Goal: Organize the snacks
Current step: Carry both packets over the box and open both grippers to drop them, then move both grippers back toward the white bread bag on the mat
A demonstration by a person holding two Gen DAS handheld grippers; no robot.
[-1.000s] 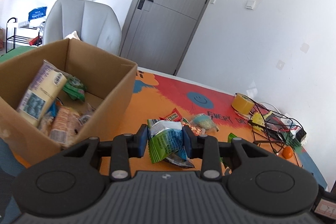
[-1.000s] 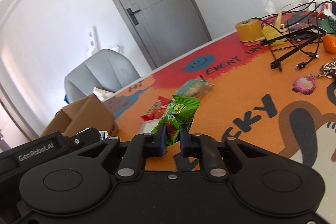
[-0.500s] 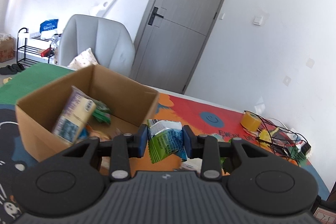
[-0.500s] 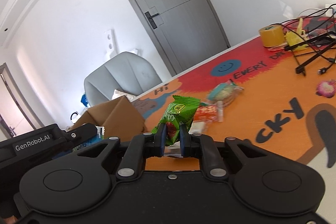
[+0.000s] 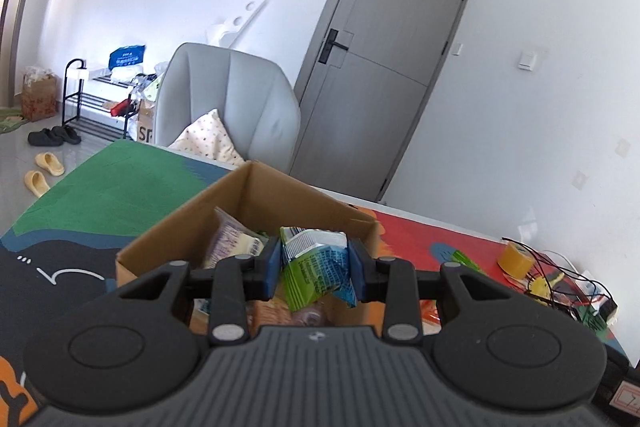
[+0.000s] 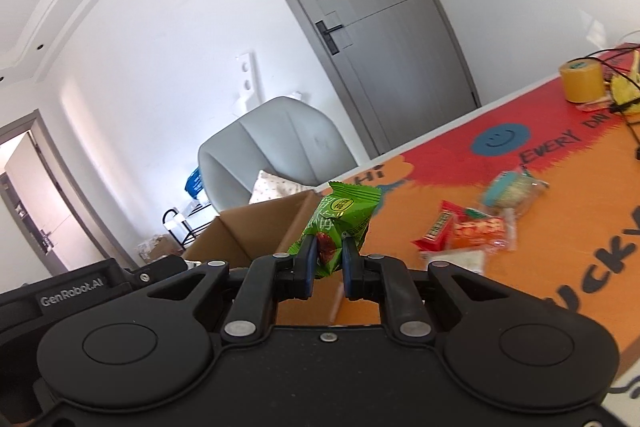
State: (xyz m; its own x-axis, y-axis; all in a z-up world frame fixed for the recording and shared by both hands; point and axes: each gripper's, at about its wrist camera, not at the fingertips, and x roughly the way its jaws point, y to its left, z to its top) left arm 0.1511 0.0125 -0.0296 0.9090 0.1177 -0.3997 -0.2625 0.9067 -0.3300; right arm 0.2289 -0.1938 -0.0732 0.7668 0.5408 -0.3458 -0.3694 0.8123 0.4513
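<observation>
My left gripper [image 5: 314, 269] is shut on a crumpled green and blue snack packet [image 5: 316, 267], held just above the open cardboard box [image 5: 168, 231]. Inside the box lie several snack packs, among them a pale yellow one [image 5: 232, 243]. My right gripper [image 6: 329, 261] is shut on a bright green snack pouch [image 6: 344, 213], with the same cardboard box [image 6: 256, 227] just behind and left of it. Loose on the colourful mat to the right lie a red and orange packet [image 6: 464, 231] and a teal-wrapped snack [image 6: 512, 187].
A yellow tape roll [image 6: 580, 81] and a tangle of black cables [image 5: 560, 279] sit at the table's far right. A grey armchair [image 5: 228, 103] with a cushion stands behind the table, near a grey door [image 5: 384, 75]. The left tool's body [image 6: 76, 293] shows at the right view's lower left.
Both grippers have swung left and risen, each keeping its packet. The box has come from the left side to directly beneath the left gripper, and the loose snacks slid rightward in the right view.
</observation>
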